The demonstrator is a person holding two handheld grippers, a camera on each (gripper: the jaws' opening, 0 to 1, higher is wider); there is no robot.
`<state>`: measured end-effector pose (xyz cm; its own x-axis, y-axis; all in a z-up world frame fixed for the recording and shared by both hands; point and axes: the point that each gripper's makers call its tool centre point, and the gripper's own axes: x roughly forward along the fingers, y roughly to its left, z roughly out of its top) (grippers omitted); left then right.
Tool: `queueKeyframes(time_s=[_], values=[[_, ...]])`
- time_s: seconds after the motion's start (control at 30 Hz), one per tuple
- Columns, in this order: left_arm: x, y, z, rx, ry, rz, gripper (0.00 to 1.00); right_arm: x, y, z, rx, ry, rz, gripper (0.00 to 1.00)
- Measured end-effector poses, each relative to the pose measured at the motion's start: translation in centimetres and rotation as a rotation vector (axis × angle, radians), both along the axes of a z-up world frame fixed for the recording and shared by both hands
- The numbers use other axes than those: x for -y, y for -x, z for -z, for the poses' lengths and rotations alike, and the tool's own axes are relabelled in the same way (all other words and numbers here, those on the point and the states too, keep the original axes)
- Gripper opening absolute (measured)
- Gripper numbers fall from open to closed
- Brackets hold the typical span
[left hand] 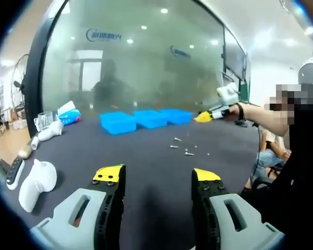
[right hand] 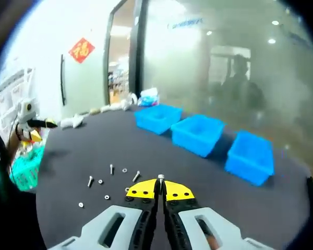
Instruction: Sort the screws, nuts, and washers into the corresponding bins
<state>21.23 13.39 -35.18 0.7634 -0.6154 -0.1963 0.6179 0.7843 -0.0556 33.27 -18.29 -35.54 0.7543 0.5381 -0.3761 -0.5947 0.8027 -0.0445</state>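
Tabletop: dark matte tabletop [right hand: 281,208], bare dark surface between bins and near edge.
Bins: three blue plastic bins [right hand: 198,134] in a row toward the far edge.
Left gripper: yellow-tipped grey left gripper [left hand: 156,174], jaws wide apart, holding nothing.
Right gripper: yellow-tipped right gripper [right hand: 160,186], jaws closed on a small silver screw [right hand: 160,178] at the tips.
Loose hardware: scattered silver screws, nuts and washers [right hand: 107,179] lie on the tabletop just left of the right gripper's tips.

Both tongs [left hand: 156,174] [right hand: 160,188] have grey bodies, black jaws and yellow tips.
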Motion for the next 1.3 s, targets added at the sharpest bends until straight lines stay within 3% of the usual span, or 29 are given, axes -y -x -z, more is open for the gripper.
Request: queueKeyframes(time_s=[0.33,0.77,1.07,1.3], values=[[0.5,0.1,-0.8,0.013,0.006,-0.001,0.49,3.7,3.3,-2.5,0.128,-0.069,0.109,0.01],[1.0,0.3,-1.3,0.025,0.008,0.009,0.49,7.2,5.9,-3.0,0.189,-0.133,0.222,0.01],[0.9,0.3,-1.1,0.024,0.01,0.008,0.49,8.4,5.0,-3.1,0.198,-0.155,0.242,0.01],[0.5,0.2,-0.8,0.019,0.014,-0.001,0.49,9.2,2.3,-3.9,0.199,-0.17,0.257,0.01]])
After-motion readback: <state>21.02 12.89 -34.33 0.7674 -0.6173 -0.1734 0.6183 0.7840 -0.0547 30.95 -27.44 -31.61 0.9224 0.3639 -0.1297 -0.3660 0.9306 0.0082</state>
